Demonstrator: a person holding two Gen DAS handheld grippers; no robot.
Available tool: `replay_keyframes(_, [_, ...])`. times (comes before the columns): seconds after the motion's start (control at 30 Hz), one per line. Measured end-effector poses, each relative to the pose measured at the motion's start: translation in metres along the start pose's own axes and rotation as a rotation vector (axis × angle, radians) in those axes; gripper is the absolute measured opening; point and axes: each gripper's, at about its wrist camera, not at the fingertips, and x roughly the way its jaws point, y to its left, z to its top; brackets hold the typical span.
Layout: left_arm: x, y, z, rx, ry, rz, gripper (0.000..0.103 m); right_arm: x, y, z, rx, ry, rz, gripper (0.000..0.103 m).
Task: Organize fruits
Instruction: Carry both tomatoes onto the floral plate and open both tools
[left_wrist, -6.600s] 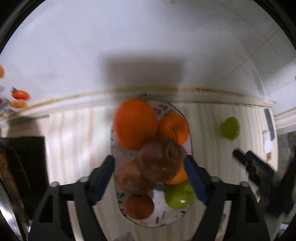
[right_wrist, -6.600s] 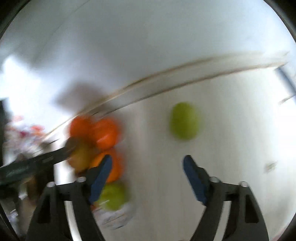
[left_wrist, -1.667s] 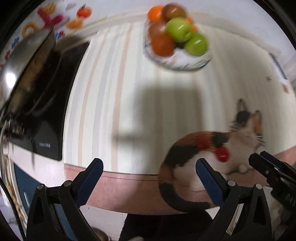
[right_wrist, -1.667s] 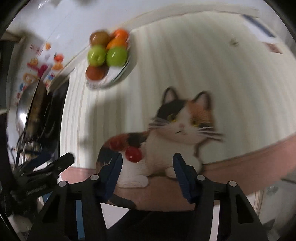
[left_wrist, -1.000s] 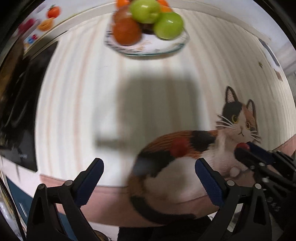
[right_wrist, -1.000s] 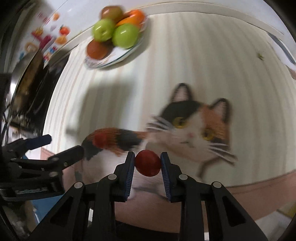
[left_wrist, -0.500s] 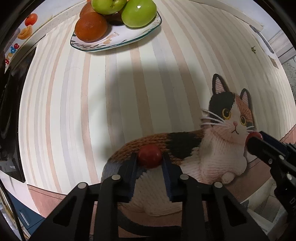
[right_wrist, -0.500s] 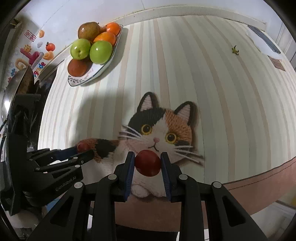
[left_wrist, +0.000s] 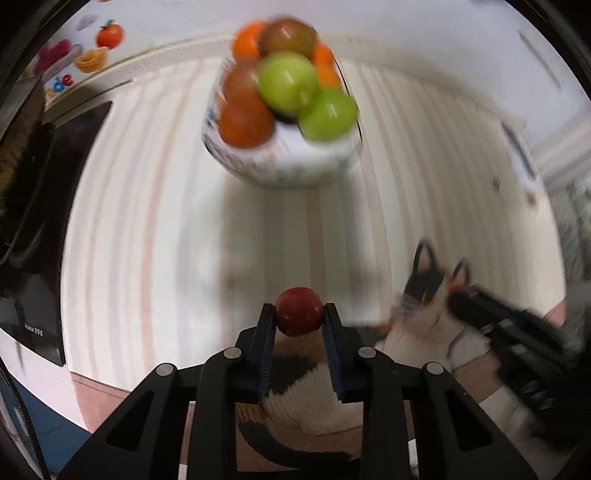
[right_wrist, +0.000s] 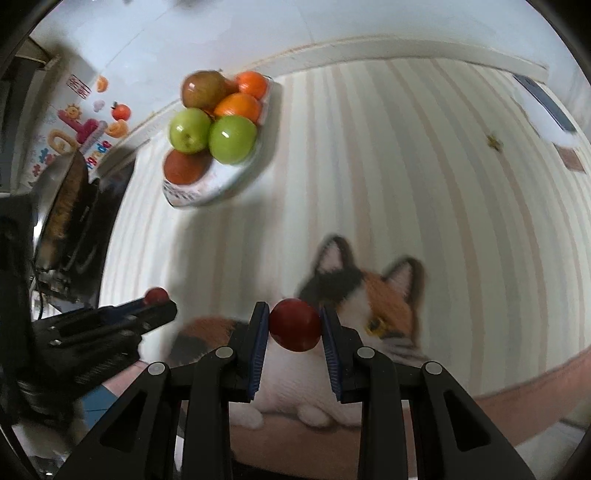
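My left gripper (left_wrist: 299, 314) is shut on a small red fruit (left_wrist: 298, 312), held above the striped tablecloth (left_wrist: 155, 229). It also shows at the left of the right wrist view (right_wrist: 157, 300). My right gripper (right_wrist: 293, 326) is shut on a second small red fruit (right_wrist: 294, 325), above a cat picture (right_wrist: 373, 306) on the cloth. The white patterned plate (left_wrist: 284, 166) holds green apples, oranges and brown-red fruit at the far side; it also shows in the right wrist view (right_wrist: 218, 184). The right gripper appears blurred at the right of the left wrist view (left_wrist: 509, 332).
A black stove with a pan (right_wrist: 62, 206) stands at the left. Fruit stickers (right_wrist: 85, 129) are on the white wall behind. The table's pink front edge (right_wrist: 517, 387) runs below the grippers. A dark flat object (right_wrist: 543, 99) lies at the far right.
Both grippers have lifted with their red fruits and moved toward the plate. The left wrist view has swung so that the plate is straight ahead.
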Motion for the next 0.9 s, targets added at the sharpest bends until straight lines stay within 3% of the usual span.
replay_keyframes(0.13, [-0.007,0.026,0.049,-0.125,-0.015,-0.098,0.023,0.016,0.021,0.037,0.007,-0.021,0.102,0.031])
replay_keyframes(0.23, [0.009,0.033,0.086,-0.207,-0.002,-0.163,0.023,0.035,0.038,0.070,-0.001,-0.035,0.145,0.031])
replay_keyframes(0.4, [0.037,0.043,0.124,-0.267,0.033,-0.198,0.023,0.064,0.057,0.107,-0.042,-0.017,0.161,0.031])
replay_keyframes(0.53, [0.052,0.047,0.135,-0.299,0.063,-0.174,0.024,0.083,0.065,0.123,-0.068,0.021,0.176,0.033])
replay_keyframes(0.57, [0.055,0.048,0.135,-0.302,0.078,-0.173,0.026,0.086,0.065,0.125,-0.070,0.031,0.171,0.036])
replay_keyframes(0.6, [0.055,0.048,0.135,-0.298,0.087,-0.166,0.027,0.088,0.065,0.127,-0.069,0.037,0.164,0.048])
replay_keyframes(0.63, [0.055,0.048,0.134,-0.290,0.087,-0.155,0.029,0.087,0.063,0.127,-0.063,0.041,0.156,0.068])
replay_keyframes(0.7, [0.050,0.049,0.132,-0.282,0.076,-0.117,0.049,0.082,0.059,0.125,-0.045,0.041,0.156,0.082])
replay_keyframes(0.73, [0.047,0.050,0.131,-0.277,0.067,-0.107,0.057,0.079,0.055,0.124,-0.037,0.041,0.149,0.083])
replay_keyframes(0.77, [0.044,0.050,0.130,-0.273,0.064,-0.092,0.073,0.076,0.052,0.123,-0.032,0.042,0.129,0.084])
replay_keyframes(0.8, [0.040,0.051,0.128,-0.265,0.055,-0.071,0.083,0.073,0.050,0.123,-0.028,0.044,0.110,0.088])
replay_keyframes(0.9, [0.029,0.051,0.120,-0.229,0.020,0.000,0.087,0.060,0.041,0.120,-0.018,0.029,0.006,0.095])
